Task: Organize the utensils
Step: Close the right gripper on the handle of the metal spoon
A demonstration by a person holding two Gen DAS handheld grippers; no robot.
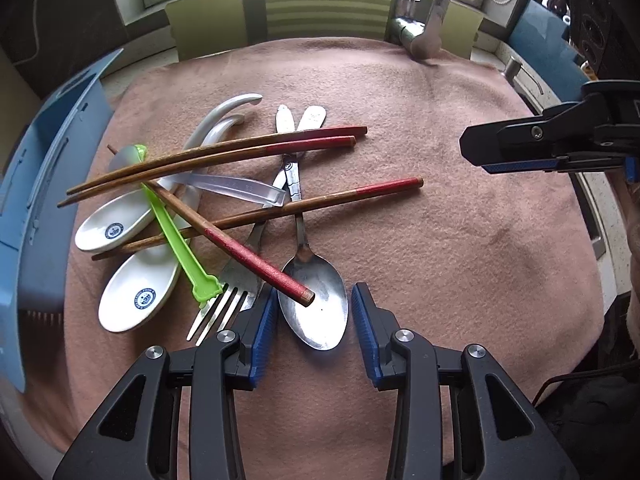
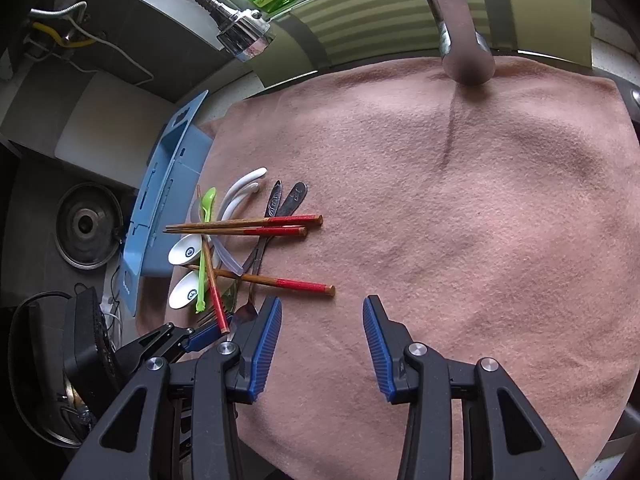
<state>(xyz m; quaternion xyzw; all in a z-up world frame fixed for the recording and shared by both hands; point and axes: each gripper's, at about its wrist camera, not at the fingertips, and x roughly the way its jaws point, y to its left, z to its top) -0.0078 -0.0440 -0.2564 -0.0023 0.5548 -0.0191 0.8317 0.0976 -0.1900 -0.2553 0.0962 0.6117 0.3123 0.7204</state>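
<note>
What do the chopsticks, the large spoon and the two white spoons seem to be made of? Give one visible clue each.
Chopsticks: probably wood, brown grain, red coated ends.
Large spoon: metal, likely steel, with a dull grey reflective bowl.
White spoons: ceramic or melamine, glossy white with blue printed emblems; the look leaves it open.

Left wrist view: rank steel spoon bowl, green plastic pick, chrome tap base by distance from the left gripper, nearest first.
1. Steel spoon bowl: lies between the open jaws of the left gripper, a red chopstick tip resting on it.
2. Green plastic pick: left of the jaws, crossing the white ceramic spoons.
3. Chrome tap base: far edge of the pink cloth, upper right.
</note>
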